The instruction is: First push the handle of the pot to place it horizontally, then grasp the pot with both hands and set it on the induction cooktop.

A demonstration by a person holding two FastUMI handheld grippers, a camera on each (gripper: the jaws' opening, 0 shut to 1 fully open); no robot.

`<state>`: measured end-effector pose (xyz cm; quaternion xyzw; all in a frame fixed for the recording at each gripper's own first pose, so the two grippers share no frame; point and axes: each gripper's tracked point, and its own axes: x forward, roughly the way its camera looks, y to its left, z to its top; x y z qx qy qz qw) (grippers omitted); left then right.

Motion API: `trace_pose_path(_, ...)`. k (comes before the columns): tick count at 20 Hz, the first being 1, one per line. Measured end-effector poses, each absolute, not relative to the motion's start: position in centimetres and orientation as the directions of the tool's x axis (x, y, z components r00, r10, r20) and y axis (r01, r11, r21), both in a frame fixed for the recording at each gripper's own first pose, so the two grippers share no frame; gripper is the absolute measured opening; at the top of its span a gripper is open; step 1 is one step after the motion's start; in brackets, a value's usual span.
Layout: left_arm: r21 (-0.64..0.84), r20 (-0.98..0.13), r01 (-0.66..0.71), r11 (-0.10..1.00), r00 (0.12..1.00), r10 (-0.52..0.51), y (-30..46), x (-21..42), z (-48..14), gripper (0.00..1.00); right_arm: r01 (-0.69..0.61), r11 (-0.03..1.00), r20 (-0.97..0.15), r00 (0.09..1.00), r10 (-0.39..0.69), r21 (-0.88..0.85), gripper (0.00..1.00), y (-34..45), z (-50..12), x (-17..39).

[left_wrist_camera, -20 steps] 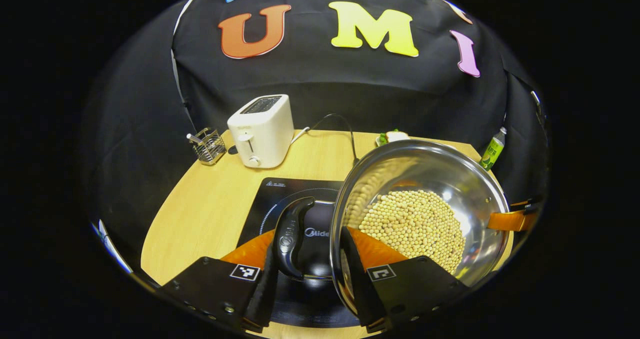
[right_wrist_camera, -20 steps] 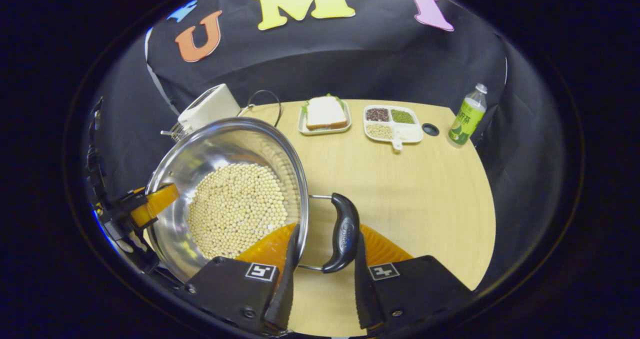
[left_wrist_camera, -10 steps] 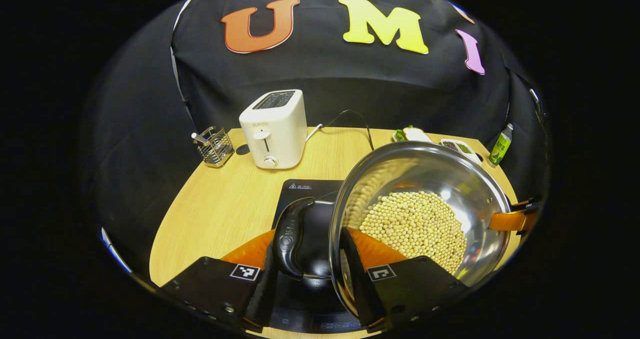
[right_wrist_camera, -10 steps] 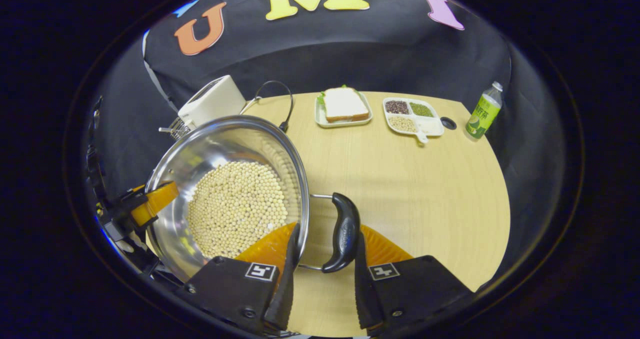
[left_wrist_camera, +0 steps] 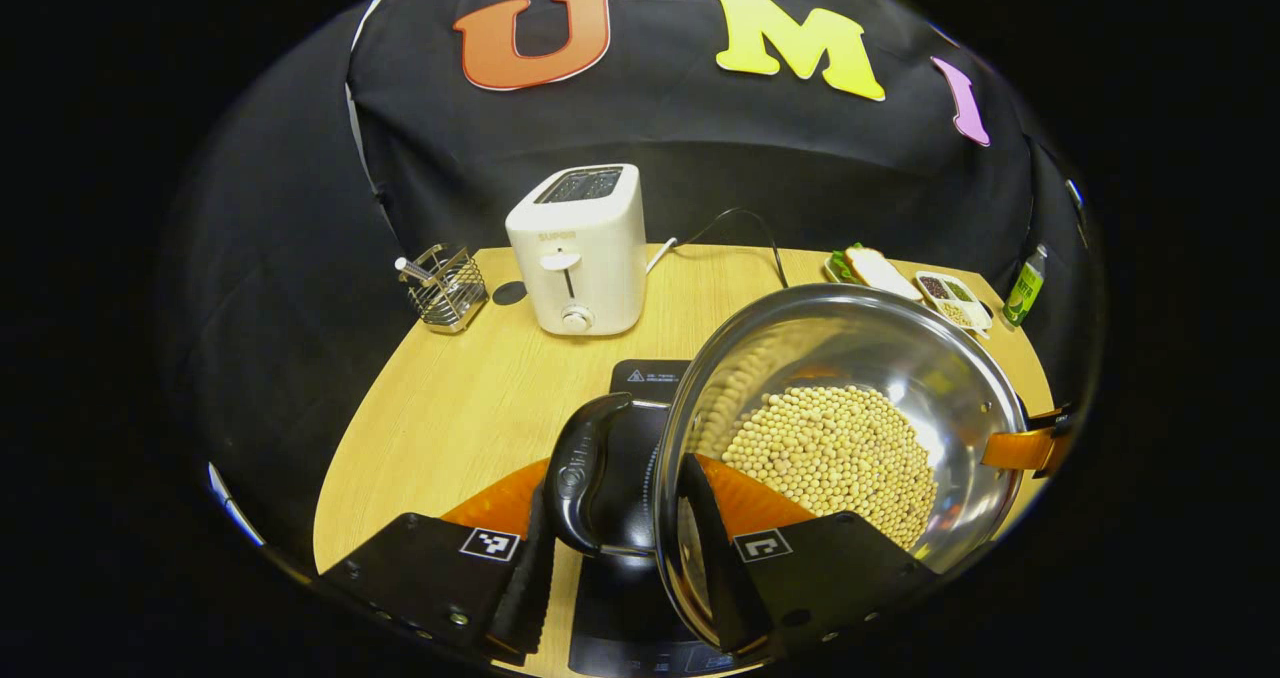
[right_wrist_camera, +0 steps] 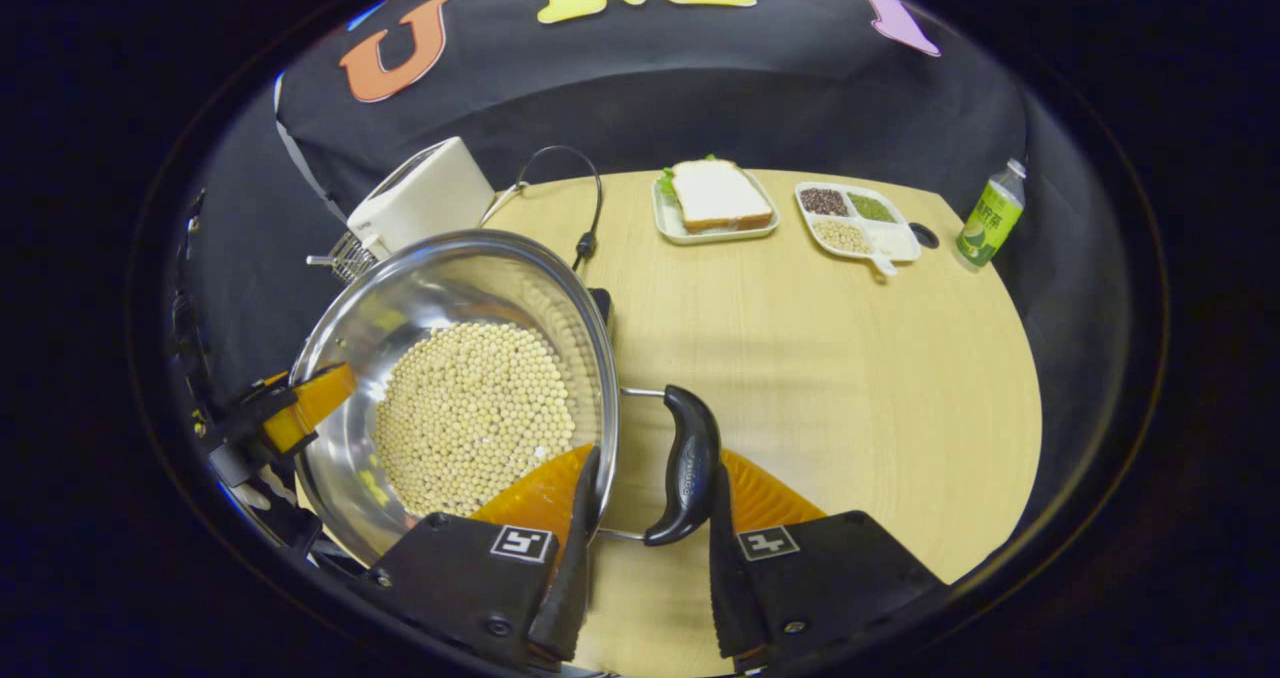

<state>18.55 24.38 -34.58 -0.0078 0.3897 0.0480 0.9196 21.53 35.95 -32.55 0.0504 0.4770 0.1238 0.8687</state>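
A steel pot full of pale beans hangs tilted between my two grippers. In the left gripper view my left gripper is shut on the pot's black side handle, one finger outside the handle and one inside the rim. My right gripper is shut the same way on the opposite black handle. Each gripper's orange finger appears across the pot in the other's view, the right gripper and the left gripper. The black induction cooktop lies under the pot's left side.
A white toaster and a wire basket stand at the table's back left, with a black cable running to the cooktop. A sandwich plate, a divided dish of grains and a green bottle sit at the back right.
Both grippers have carried the pot leftward, so more of the cooktop now lies beneath it. The grip on both handles is unchanged.
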Motion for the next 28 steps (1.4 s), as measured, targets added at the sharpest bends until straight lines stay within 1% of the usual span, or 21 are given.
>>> trace_pose_path(6, 0.009, -0.727, -0.093, 0.996, 0.683, 0.07, 25.4, 18.8, -35.8, 0.63, -0.15, 0.971, -0.831, 0.502, 0.238, 0.188, 0.51, 37.2, -33.3, 21.2)
trace_pose_path(10, -0.007, -0.722, -0.092, 0.996, 0.689, 0.059, 25.6, 18.9, -36.1, 0.63, -0.149, 0.974, -0.824, 0.52, 0.226, 0.173, 0.51, 37.5, -33.1, 21.3)
trace_pose_path(14, -0.037, -0.73, -0.085, 0.996, 0.683, 0.031, 25.7, 18.5, -36.6, 0.63, -0.152, 0.974, -0.813, 0.537, 0.225, 0.169, 0.53, 37.6, -32.9, 21.5)
trace_pose_path(17, -0.034, -0.728, -0.078, 0.996, 0.684, 0.029, 25.7, 18.6, -36.5, 0.63, -0.155, 0.974, -0.809, 0.543, 0.225, 0.167, 0.56, 37.5, -33.0, 21.6)
trace_pose_path(18, -0.034, -0.726, -0.077, 0.996, 0.687, 0.028, 25.7, 18.7, -36.6, 0.65, -0.151, 0.974, -0.809, 0.542, 0.227, 0.171, 0.56, 37.5, -32.9, 21.5)
trace_pose_path(19, -0.034, -0.727, -0.078, 0.996, 0.686, 0.028, 25.7, 18.7, -36.6, 0.64, -0.153, 0.973, -0.808, 0.542, 0.229, 0.173, 0.56, 37.5, -33.0, 21.5)
trace_pose_path(21, -0.024, -0.725, -0.078, 0.997, 0.688, 0.036, 25.9, 18.7, -36.7, 0.67, -0.155, 0.97, -0.805, 0.542, 0.241, 0.186, 0.58, 37.5, -32.9, 21.5)
trace_pose_path(22, 0.011, -0.706, -0.087, 0.996, 0.704, 0.069, 26.6, 18.9, -36.1, 0.71, -0.164, 0.969, -0.802, 0.545, 0.247, 0.187, 0.6, 37.5, -32.9, 21.6)
trace_pose_path(23, 0.051, -0.668, -0.093, 0.994, 0.737, 0.103, 27.2, 19.3, -35.0, 0.83, -0.175, 0.968, -0.8, 0.547, 0.246, 0.178, 0.61, 37.3, -33.0, 21.7)
trace_pose_path(24, 0.083, -0.632, -0.102, 0.991, 0.764, 0.132, 27.6, 19.9, -33.9, 0.86, -0.195, 0.966, -0.8, 0.547, 0.249, 0.167, 0.65, 37.1, -32.9, 21.7)
trace_pose_path(25, 0.096, -0.607, -0.105, 0.99, 0.782, 0.142, 27.8, 20.3, -33.1, 0.83, -0.202, 0.966, -0.79, 0.56, 0.25, 0.162, 0.76, 36.9, -32.7, 21.8)
trace_pose_path(26, 0.106, -0.586, -0.115, 0.988, 0.796, 0.155, 27.9, 20.2, -32.2, 0.98, -0.199, 0.966, -0.778, 0.575, 0.254, 0.168, 0.8, 36.5, -32.2, 22.0)
trace_pose_path(27, 0.121, -0.569, -0.13, 0.984, 0.803, 0.176, 28.3, 20.1, -31.6, 0.97, -0.203, 0.965, -0.769, 0.587, 0.254, 0.164, 0.84, 36.3, -31.9, 22.0)
trace_pose_path(28, 0.136, -0.56, -0.142, 0.98, 0.805, 0.194, 28.6, 19.9, -31.2, 1.0, -0.214, 0.964, -0.759, 0.598, 0.258, 0.159, 0.86, 36.0, -31.5, 22.0)
